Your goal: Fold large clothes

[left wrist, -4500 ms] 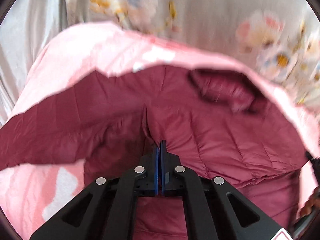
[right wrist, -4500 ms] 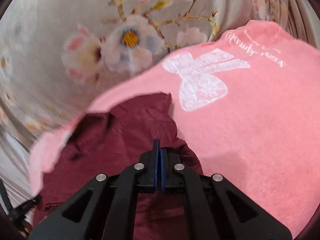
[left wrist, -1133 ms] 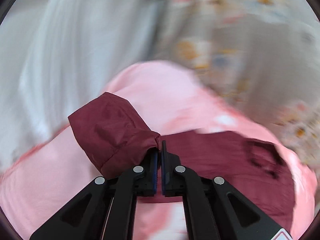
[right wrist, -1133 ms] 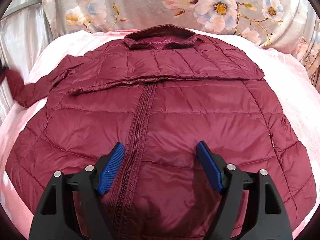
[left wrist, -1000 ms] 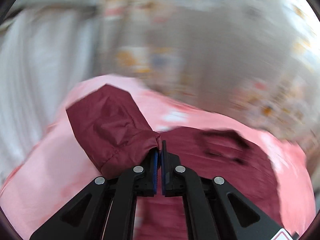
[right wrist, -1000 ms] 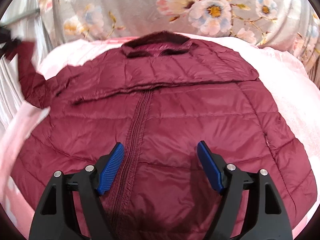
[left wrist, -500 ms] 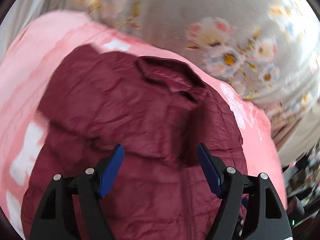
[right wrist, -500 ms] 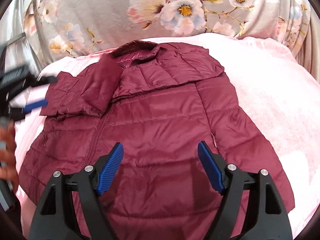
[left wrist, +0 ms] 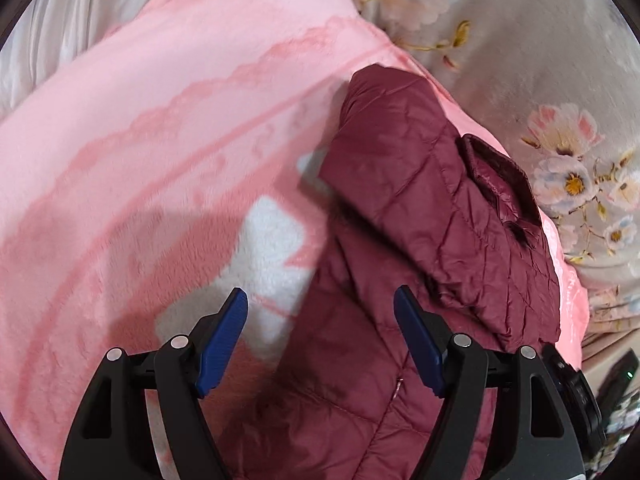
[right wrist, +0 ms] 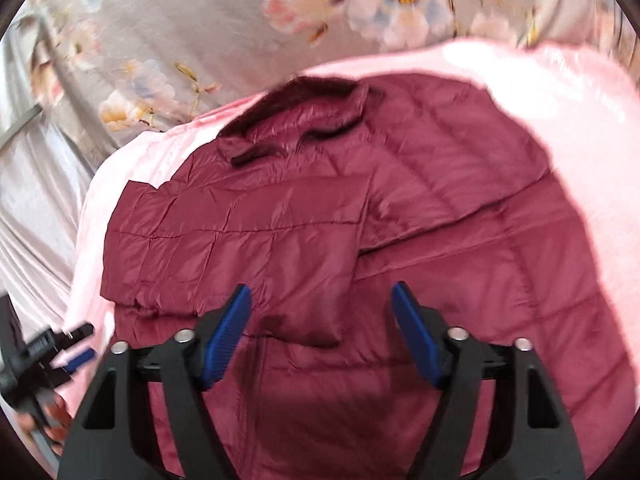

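Note:
A maroon quilted puffer jacket (right wrist: 400,240) lies front up on a pink blanket (right wrist: 580,128), collar (right wrist: 304,120) at the far side. Both sleeves are folded across the chest; the left sleeve (right wrist: 240,240) lies on top. My right gripper (right wrist: 321,332) is open and empty above the jacket's lower front. My left gripper (left wrist: 320,336) is open and empty above the jacket's left edge (left wrist: 340,360); it also shows in the right wrist view (right wrist: 76,348) at the far left. In the left wrist view the folded sleeve (left wrist: 420,184) lies beside the collar (left wrist: 500,184).
The pink blanket (left wrist: 140,140) with white patches spreads wide to the left of the jacket. A grey floral fabric (right wrist: 240,20) hangs behind the bed. Pale curtain folds (right wrist: 32,208) stand at the left. Dark clutter (left wrist: 616,384) sits at the right edge of the left wrist view.
My left gripper carried the left sleeve over the chest, let it go and opened, then drew back to the jacket's left edge. My right gripper stayed open over the lower front.

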Demonstrator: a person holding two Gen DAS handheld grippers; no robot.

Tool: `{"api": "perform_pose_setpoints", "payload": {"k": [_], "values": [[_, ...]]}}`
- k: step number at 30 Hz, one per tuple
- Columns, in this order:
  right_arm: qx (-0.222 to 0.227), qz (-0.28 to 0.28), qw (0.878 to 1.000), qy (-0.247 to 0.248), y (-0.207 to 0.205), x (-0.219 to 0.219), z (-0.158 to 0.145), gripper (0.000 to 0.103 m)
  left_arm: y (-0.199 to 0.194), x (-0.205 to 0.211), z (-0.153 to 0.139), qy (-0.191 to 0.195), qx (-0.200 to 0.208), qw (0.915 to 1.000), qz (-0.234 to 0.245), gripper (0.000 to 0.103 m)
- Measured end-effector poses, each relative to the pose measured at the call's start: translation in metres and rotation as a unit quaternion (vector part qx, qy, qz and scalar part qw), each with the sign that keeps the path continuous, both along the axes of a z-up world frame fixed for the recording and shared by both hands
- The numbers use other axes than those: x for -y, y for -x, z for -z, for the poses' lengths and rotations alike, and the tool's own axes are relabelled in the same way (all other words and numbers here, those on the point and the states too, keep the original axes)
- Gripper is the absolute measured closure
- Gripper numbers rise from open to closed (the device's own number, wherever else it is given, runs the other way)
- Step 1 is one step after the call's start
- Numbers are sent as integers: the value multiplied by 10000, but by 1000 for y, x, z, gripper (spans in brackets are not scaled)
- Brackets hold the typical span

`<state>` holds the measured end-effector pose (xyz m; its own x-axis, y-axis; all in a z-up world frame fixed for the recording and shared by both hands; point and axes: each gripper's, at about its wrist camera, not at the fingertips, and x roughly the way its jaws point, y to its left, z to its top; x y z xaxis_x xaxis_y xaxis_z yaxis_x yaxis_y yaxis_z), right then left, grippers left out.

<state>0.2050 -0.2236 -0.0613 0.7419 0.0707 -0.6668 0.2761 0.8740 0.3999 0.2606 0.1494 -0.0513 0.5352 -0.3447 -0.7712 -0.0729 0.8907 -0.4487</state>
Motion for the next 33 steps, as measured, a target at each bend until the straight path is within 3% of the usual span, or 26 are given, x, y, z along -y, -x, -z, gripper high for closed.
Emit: {"api": "perform_pose_setpoints", "payload": {"k": [1,2,3,5,9,12,17,24,26,28,30,33], "values": [[-93,-64,9999,-64,-8,-1,4,57,-1,0,3,77,-54,10000,14,30],[-206,-125,9997,-38,-15,-2,5,80,-2,1,4,123,-73,9999,28,30],[-249,-142,9996,27,-18,-3,5,93,-4,3,4,178,-90,9998,41,30],[1,-77,9996,288,-18,3,-15,101,-6,4,3,278,-69,9996,71,30],[625,518,9886,1268,-1,30,-76,101,-14,6,-10,573,82,9983,119,30],[671,758,9814,1630,0,54,-98,101,-25,12,-16,758,107,9970,149,30],[531,733,9817,1673,-11,76,-100,101,-57,35,-18,1284,77,9914,238,30],[532,567,9815,1747,-16,80,-99,101,-109,48,12,1281,-466,9905,-204,33],[507,503,9824,1724,-19,82,-97,101,-115,48,13,1212,-419,9913,-294,41],[472,442,9827,1733,-21,83,-95,101,-121,52,8,894,-319,9950,-314,78],[468,417,9819,1788,-23,84,-94,101,-125,55,2,535,-190,9980,-289,95],[443,439,9813,1823,-24,88,-90,101,-122,53,-10,171,75,9994,-308,102]]}}
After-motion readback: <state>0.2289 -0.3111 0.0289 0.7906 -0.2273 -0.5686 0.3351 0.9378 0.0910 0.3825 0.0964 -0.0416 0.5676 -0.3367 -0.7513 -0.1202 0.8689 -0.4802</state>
